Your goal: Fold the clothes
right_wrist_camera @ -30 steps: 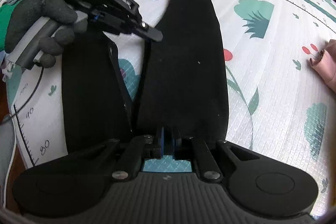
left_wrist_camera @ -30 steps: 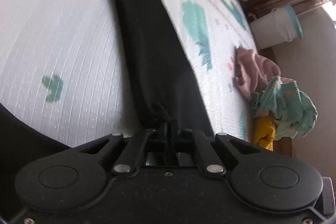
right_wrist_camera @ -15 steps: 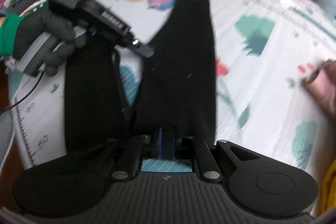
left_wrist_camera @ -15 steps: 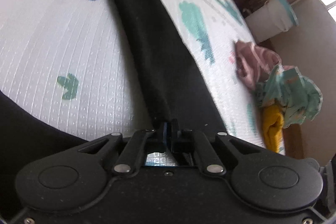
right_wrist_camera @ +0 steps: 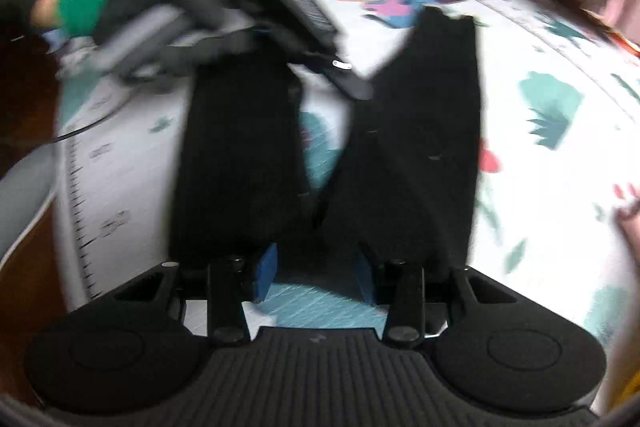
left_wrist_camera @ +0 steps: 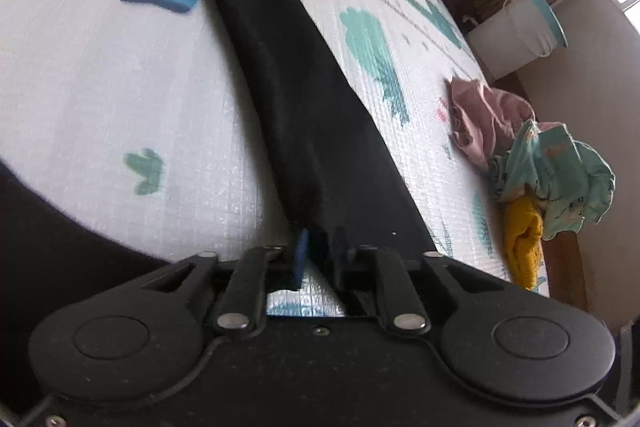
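Black cloth trousers (right_wrist_camera: 416, 147) run lengthwise away from both claws, waist end nearest. Right gripper (right_wrist_camera: 316, 267) has just been opening, half-wide, cloth loose between; left gripper (left_wrist_camera: 320, 247) has opened narrowly, nothing pinched.

No legible text, ruler numerals on mat (right_wrist_camera: 104, 187) blurred

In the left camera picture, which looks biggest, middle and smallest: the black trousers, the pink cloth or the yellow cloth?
1. Black trousers, by far the biggest.
2. Pink cloth.
3. Yellow cloth, smallest, though the teal cloth hides part of it, so 2 and 3 are unsure.
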Demonstrator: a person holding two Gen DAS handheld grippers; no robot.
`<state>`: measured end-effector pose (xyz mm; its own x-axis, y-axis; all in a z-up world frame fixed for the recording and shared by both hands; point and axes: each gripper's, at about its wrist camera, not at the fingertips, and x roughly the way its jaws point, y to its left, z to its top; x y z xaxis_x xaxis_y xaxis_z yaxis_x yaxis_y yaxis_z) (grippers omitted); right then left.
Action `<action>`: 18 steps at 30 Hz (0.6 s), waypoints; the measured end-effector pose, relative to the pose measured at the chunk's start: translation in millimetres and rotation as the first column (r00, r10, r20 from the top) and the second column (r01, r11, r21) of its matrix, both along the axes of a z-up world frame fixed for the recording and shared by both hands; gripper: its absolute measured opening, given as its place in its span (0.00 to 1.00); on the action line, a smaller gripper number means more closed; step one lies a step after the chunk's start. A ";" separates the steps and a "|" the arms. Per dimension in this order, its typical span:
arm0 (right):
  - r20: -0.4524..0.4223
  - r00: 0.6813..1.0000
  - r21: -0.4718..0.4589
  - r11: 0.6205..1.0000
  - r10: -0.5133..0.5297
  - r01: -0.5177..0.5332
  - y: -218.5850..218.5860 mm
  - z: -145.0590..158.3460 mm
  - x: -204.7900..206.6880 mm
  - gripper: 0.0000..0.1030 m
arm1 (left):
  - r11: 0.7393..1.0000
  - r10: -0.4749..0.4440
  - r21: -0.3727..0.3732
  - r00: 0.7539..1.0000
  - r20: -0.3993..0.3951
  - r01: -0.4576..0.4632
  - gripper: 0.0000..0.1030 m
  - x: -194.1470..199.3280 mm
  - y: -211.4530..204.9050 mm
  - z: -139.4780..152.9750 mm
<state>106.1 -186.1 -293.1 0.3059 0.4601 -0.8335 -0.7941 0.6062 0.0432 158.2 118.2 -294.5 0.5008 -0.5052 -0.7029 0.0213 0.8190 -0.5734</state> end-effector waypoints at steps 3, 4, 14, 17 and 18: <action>-0.049 0.998 -0.017 0.999 -0.040 0.039 -1.9 -9.9 6.6 0.45 | 0.991 -0.030 0.133 0.994 0.104 0.016 0.14 -15.2 -7.8 21.6; -0.082 0.997 -0.006 1.000 -0.012 0.011 -0.2 -11.0 5.1 0.44 | 0.986 -0.066 0.160 0.987 0.144 0.042 0.14 -18.4 -14.7 27.7; 0.039 0.988 0.053 0.987 -0.151 0.149 -29.7 9.3 8.0 0.41 | 0.856 -0.502 0.257 0.839 0.209 0.448 0.14 -31.2 -105.3 2.6; -0.014 0.999 -0.040 0.998 -0.052 0.052 -16.2 -11.8 6.1 0.45 | 0.805 -0.557 0.353 0.811 0.177 0.476 0.13 -41.5 -115.2 -12.0; -0.030 0.999 -0.074 0.997 -0.017 0.015 -12.3 -16.3 3.9 0.45 | 0.792 -0.573 0.375 0.799 0.183 0.482 0.14 -44.7 -115.6 -10.5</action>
